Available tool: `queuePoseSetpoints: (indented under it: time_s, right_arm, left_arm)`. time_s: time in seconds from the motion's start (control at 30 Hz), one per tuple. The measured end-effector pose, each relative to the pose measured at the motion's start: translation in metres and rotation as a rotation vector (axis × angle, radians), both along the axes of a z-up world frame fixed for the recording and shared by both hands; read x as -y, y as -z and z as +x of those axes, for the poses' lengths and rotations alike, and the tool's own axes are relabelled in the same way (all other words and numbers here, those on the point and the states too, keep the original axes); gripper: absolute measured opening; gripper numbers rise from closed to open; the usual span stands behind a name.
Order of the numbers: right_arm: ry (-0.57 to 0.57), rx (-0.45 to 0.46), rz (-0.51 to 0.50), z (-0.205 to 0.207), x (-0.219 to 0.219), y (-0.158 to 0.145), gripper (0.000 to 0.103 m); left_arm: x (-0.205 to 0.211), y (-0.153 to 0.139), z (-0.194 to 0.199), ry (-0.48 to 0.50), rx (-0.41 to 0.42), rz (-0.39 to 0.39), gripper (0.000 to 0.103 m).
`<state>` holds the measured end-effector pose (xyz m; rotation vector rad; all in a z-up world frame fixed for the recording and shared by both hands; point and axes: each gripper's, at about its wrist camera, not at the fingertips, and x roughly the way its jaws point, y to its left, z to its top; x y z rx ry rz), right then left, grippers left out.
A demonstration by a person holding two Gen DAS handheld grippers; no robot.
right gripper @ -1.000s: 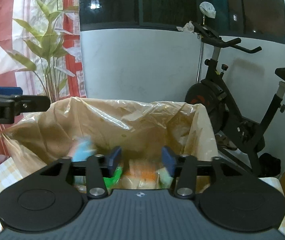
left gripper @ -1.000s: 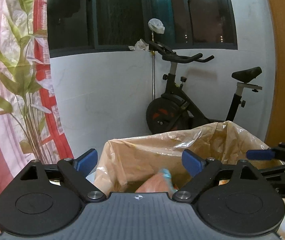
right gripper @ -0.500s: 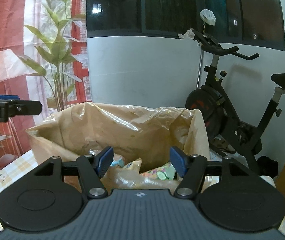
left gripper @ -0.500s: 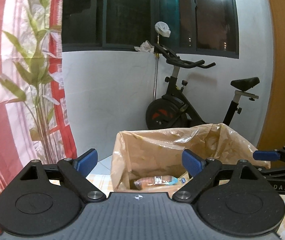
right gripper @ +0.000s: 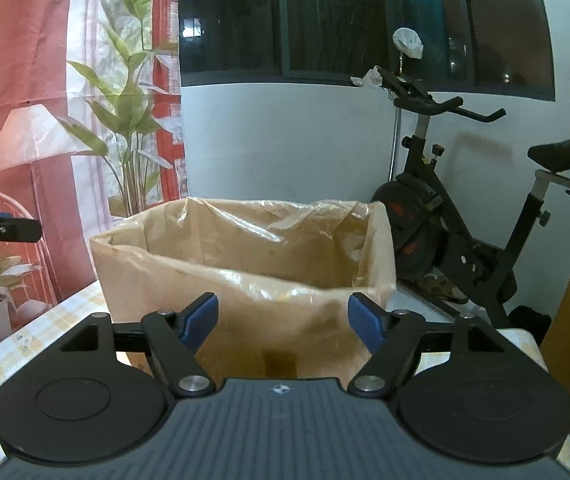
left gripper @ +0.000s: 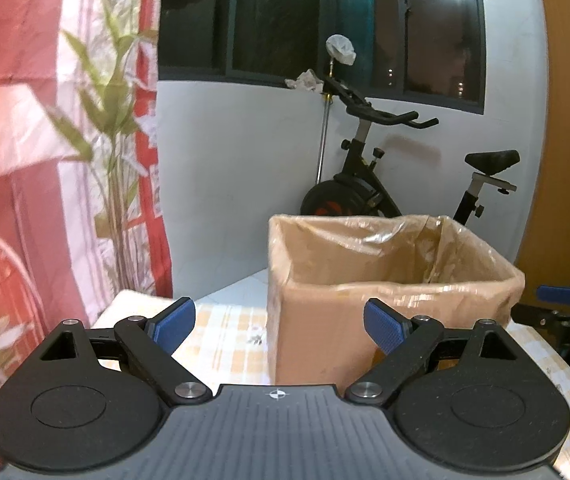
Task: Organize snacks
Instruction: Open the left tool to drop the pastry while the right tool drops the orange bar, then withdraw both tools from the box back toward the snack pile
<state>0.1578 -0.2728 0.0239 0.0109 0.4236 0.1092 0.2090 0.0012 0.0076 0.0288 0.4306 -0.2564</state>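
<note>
1. One curtain with a printed plant and lamp fills the left of both views.
2. One wall under a dark window spans the upper middle.
3. One exercise bike stands at right, behind the box, well apart from both grippers.
4. One cardboard box, lined with a clear plastic bag, sits mid-frame on the checked table; its near wall hides the inside, so I cannot tell what it holds, and no snacks show.
5. Left gripper: jaws wide, nothing between them; the box's left corner is behind the gap.
6. Right gripper: jaws opening, nothing gripped, box wall beyond them; its finger also shows at the left view's right edge.
</note>
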Motion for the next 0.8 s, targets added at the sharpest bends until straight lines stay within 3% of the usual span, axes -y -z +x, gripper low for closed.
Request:
queuePoseSetpoints:
  time_s: [0.5,0.8]
  right_arm:
    - [0.035,-0.102,0.039,-0.038,0.001,0.068,0.075]
    - [0.0,-0.228,0.02,-0.054,-0.012,0.124,0.07]
  left_arm:
    - [-0.024,0.076,-0.024,-0.024,-0.142,-0.024,0.092]
    - [-0.01,0.113,-0.04,-0.046,-0.167,-0.041,0.092]
